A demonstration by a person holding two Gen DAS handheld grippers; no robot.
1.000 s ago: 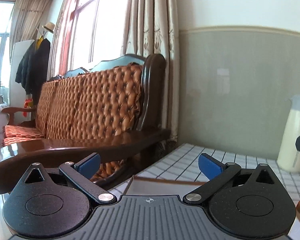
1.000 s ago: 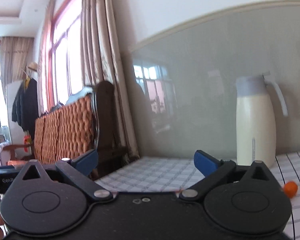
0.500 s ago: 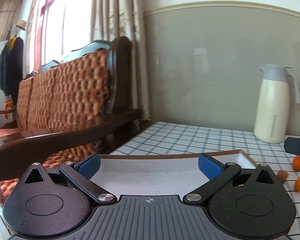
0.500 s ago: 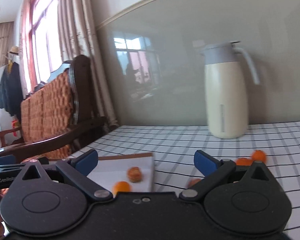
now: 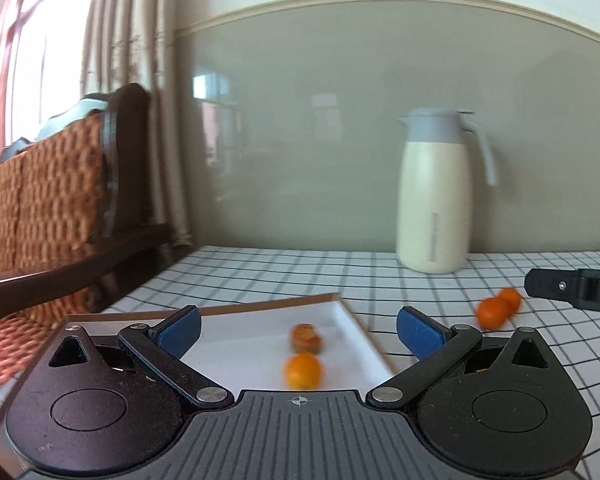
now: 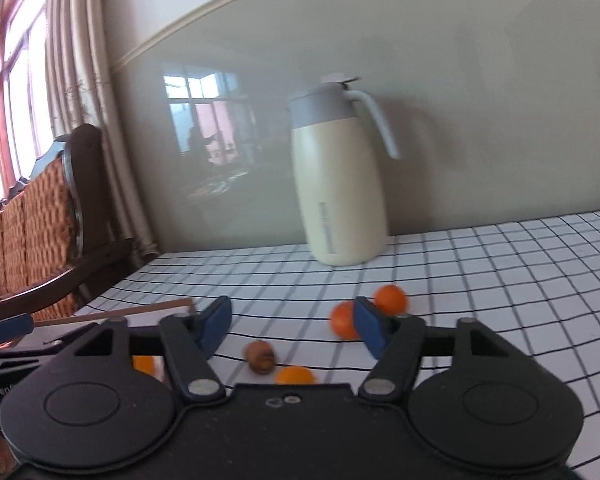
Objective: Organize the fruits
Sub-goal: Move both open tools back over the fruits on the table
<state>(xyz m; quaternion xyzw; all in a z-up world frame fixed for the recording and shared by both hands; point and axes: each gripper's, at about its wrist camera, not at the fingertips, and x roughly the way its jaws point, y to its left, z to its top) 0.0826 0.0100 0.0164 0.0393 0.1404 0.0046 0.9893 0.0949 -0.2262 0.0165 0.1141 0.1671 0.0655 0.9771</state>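
- Left gripper [image 5: 298, 330], black with blue pads, is spread wide and has hold of nothing. It sits over the near part of a shallow white rectangular tray with a brown edge [image 5: 370, 350].
- Right gripper [image 6: 292, 324], same black body and blue pads, is also wide open and empty. It hangs over the bench, a white cloth with a black grid [image 6: 500, 280], just to the right of the tray corner.
- Inside the tray, seen from the left wrist view: one small round orange fruit [image 5: 303, 370] closest to the camera, and right behind it a brownish, rougher-looking fruit [image 5: 306, 338]. Both are a bit blurry.
- Loose on the cloth, right wrist view: a small brown wrinkly fruit [image 6: 261, 356], a small orange fruit partly hidden by the gripper body [image 6: 294, 376], plus two more orange fruits [image 6: 390, 299] further back. One of that pair sits right behind the right-hand blue pad; can't tell if they touch.
- A tall cream jug with a grey lid and handle [image 6: 340, 196] stands at the back against the grey-green wall panel [image 6: 480, 120].
- Open cloth stretches out to the right. Off the left edge of the bench there's a dark wooden sofa with orange tufted cushions [image 5: 40, 200] and beige curtains [image 5: 136, 80].
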